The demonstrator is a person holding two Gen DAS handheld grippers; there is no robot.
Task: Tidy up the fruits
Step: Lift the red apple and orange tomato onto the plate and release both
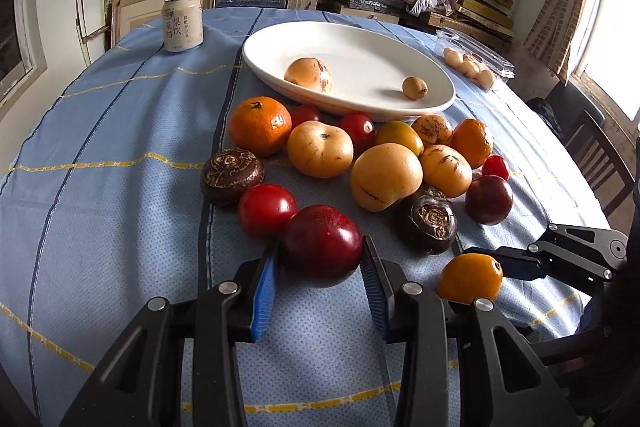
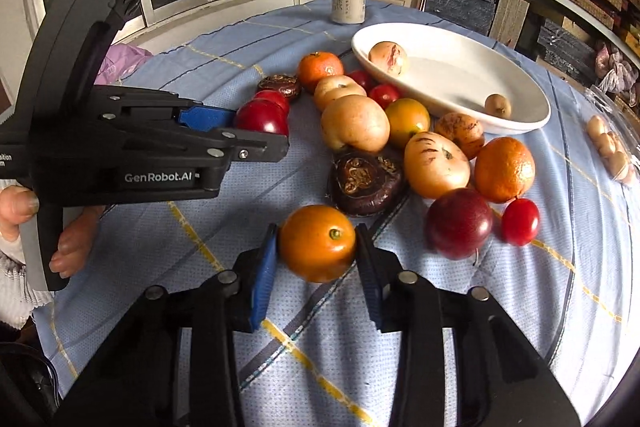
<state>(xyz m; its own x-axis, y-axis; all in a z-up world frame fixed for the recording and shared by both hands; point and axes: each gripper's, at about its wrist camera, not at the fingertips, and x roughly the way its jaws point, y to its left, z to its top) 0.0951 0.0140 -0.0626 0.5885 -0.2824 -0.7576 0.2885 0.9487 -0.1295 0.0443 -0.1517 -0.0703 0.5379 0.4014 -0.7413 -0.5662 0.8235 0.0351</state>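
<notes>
Right wrist view: right gripper (image 2: 316,247) clamped on round orange fruit (image 2: 317,242); oval white ceramic dish (image 2: 532,123) ahead, up-right. Left gripper (image 1: 320,259) clamped on dark red plum (image 1: 320,245).

Left gripper (image 1: 320,259): my blue pads clamped on a dark red plum (image 1: 320,245).
Right gripper (image 2: 316,247): pads pressed against a small orange fruit (image 2: 317,242).

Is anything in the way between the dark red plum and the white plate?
Yes. The plum, in the left gripper, has a pile of fruit lying across the straight line to the white plate. Lifting it over should clear them.
</notes>
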